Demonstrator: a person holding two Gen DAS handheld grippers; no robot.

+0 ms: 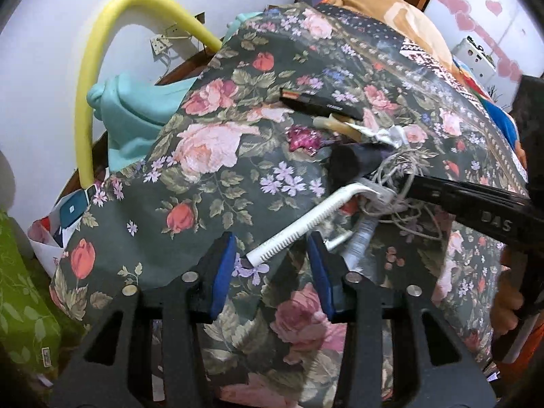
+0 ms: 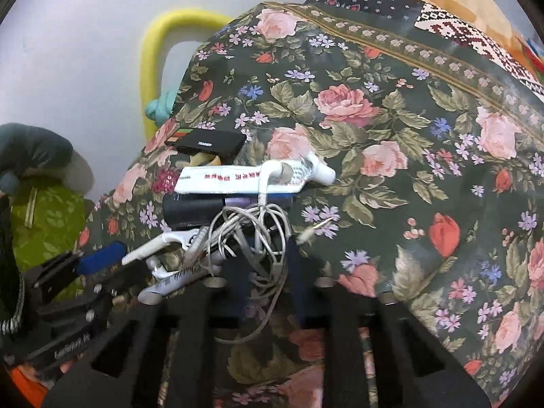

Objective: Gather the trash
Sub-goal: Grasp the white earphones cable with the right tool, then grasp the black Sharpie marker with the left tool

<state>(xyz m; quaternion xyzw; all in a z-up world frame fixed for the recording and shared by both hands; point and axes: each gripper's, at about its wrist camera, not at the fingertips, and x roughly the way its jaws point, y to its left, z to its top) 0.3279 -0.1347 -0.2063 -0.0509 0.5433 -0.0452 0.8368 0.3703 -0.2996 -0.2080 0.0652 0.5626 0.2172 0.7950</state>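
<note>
Trash sits heaped on the flowered bedspread [image 1: 210,183], a white razor [image 1: 306,217] at twelve o'clock between the left gripper [image 1: 272,265]'s spread jaws, needing closure next, while the right gripper [image 2: 268,272]'s jaws straddle tangled cable [image 2: 251,234], spread.

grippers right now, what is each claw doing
left claw: open around the white razor handle, not clamped.
right claw: over the tangled white cable; grip cannot be told.
</note>
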